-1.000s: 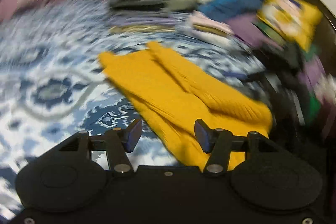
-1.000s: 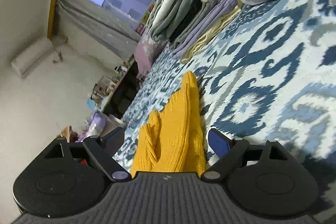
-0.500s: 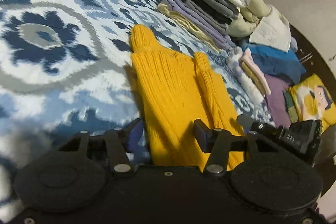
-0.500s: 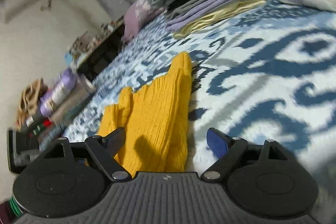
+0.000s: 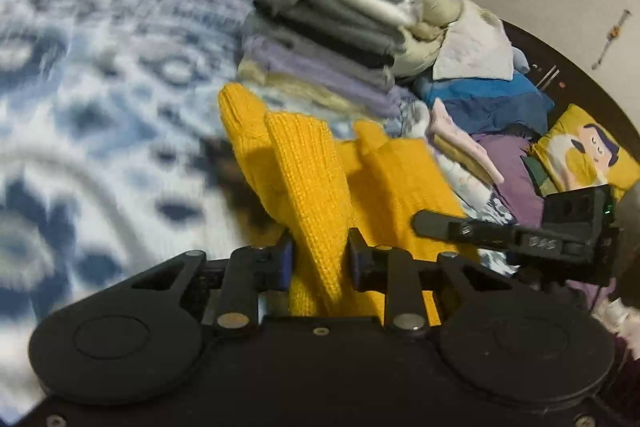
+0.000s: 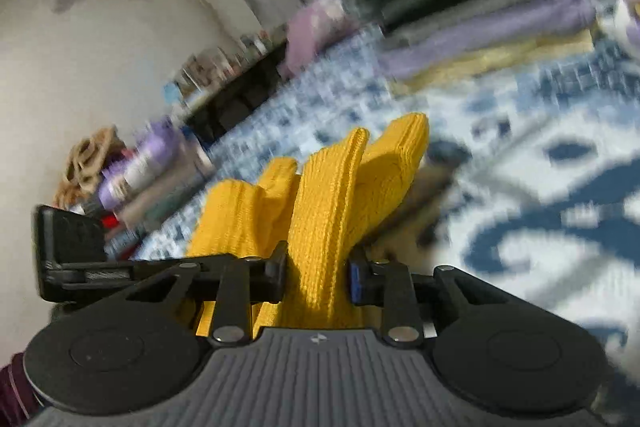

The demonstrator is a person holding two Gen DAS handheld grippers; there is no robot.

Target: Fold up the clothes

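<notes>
Left gripper jaws are closing on a raised fold of the yellow knit garment; the knit is filling the gap between the two pads and is bunching upward and away from them toward the far side. Right gripper jaws are likewise closing, with a ridge of the same yellow knit garment pinched between them and standing up in a peak beyond the fingertips. In both wrist views the fabric is touching both pads, so each pair of jaws is clamping on cloth rather than standing apart. The rest of the garment is lying on the blue-and-white patterned bedspread, trailing from the near edge toward the far side; in the left wrist view it is spreading to the right of the jaws, where the right gripper's body is showing near the right edge. A stack of folded clothes in grey, black, lilac and pale yellow is sitting on the bed beyond the garment, near its far tip but whether touching cannot be told. A yellow cushion with a cartoon figure is lying at far right. Both views are blurring.
</notes>
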